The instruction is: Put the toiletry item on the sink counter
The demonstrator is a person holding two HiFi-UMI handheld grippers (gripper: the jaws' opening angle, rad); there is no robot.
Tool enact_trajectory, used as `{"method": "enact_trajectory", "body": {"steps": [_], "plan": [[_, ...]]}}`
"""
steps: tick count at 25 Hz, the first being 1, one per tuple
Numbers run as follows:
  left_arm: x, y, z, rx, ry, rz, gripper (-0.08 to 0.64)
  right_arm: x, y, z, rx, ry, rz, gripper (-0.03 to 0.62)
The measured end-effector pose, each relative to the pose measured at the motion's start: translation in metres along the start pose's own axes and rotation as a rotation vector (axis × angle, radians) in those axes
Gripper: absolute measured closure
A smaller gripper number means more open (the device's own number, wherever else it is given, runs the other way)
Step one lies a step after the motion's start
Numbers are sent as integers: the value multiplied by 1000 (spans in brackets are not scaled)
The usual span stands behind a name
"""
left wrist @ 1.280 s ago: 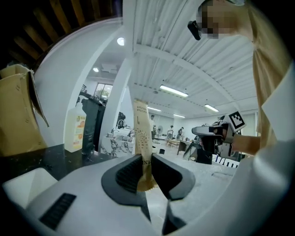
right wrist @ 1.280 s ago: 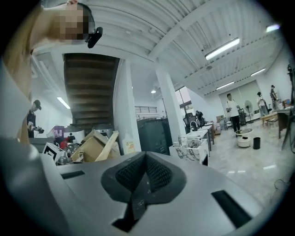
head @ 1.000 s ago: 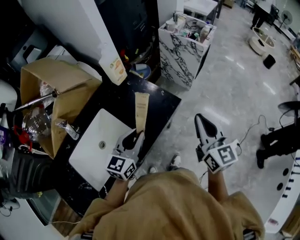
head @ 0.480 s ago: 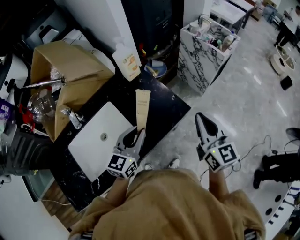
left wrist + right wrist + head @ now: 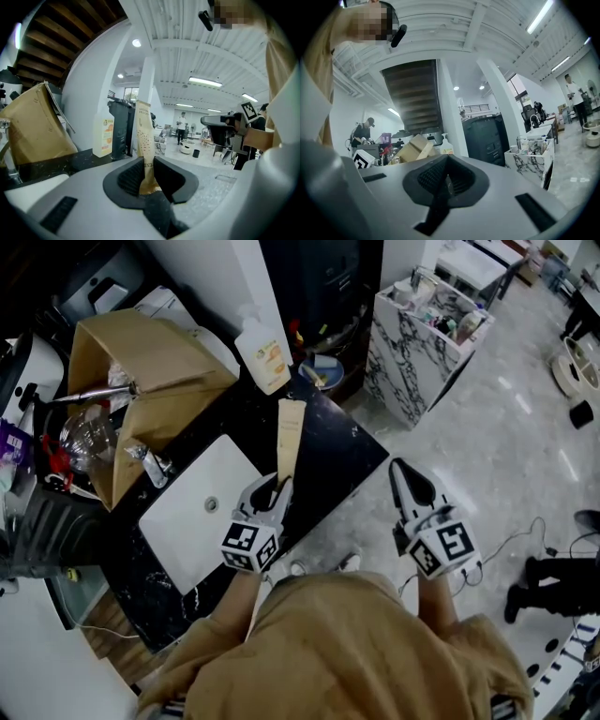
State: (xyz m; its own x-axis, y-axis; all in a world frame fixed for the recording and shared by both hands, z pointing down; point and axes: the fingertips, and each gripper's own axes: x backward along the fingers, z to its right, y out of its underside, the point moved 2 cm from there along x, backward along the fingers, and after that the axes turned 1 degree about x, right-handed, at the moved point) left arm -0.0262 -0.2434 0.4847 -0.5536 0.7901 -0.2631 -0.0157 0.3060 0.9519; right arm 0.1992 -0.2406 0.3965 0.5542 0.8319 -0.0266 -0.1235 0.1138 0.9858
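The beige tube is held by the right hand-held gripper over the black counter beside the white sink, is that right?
Not quite. The left hand-held gripper, not the right one, holds the beige tube over the black counter beside the white sink. The left gripper view shows its jaws closed on the tube. The right hand-held gripper holds nothing.
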Motion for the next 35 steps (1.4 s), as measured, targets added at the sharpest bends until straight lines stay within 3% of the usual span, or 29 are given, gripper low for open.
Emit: {"method": "enact_trajectory", "body": {"steps": [21,30,35], "plan": [[-97,67,-34,-9,18,-351,495,29,-3,7,-4,74,22,589],[-123,90,-36,3,-4,-464,495,36,1,3,-18,78,11,589],[-137,98,-38,-39,-2,-516,495,40,6,6,-28,90,-6,589]]}}
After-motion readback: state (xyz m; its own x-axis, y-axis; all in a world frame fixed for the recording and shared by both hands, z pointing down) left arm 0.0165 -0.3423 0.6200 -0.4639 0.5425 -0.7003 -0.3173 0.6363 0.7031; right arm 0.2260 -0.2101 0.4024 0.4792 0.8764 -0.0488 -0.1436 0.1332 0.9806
